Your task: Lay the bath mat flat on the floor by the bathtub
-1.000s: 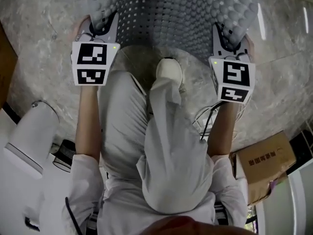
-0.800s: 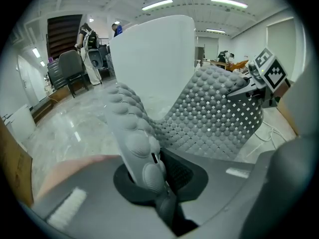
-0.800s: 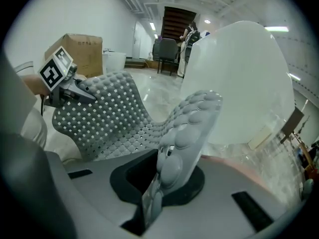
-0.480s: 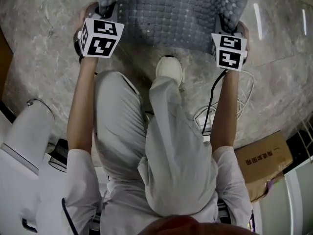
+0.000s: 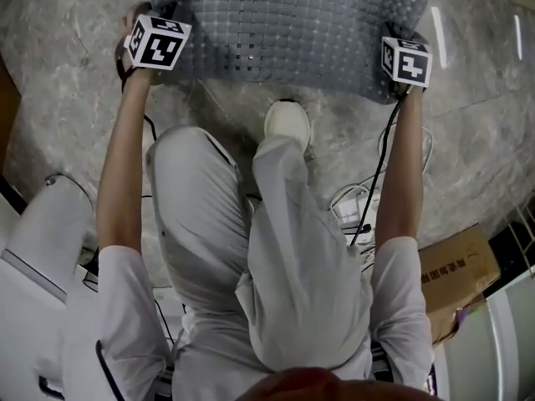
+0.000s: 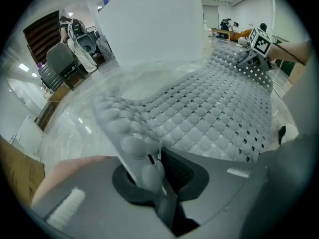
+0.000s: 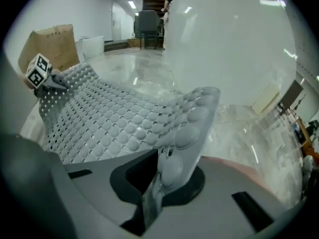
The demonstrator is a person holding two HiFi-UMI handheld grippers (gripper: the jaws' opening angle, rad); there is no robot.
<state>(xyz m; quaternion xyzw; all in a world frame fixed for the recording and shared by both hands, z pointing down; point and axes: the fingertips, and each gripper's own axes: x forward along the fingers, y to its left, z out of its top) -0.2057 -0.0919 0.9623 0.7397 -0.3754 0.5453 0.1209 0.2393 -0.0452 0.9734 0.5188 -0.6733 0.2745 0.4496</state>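
The grey bath mat (image 5: 284,23), studded with bumps and small holes, is stretched between my two grippers low over the marble floor (image 5: 67,98). My left gripper (image 5: 155,19) pinches the mat's near left corner (image 6: 137,148). Its jaws have just been opening slightly, and the corner is still pressed between them. My right gripper (image 5: 403,44) is shut on the near right corner (image 7: 172,163). In both gripper views the mat (image 6: 209,113) sags away from the jaws toward the white bathtub wall (image 6: 149,24), and the other gripper's marker cube (image 7: 37,69) shows at its far corner.
The person's shoe (image 5: 287,122) stands on the floor just behind the mat's near edge. Loose cables (image 5: 359,203) lie by the right leg. A cardboard box (image 5: 460,266) sits at the right and a white fixture (image 5: 50,224) at the left.
Both grippers have moved forward and down toward the floor, carrying the mat with them. The arms are more stretched out and the mat hangs flatter and lower.
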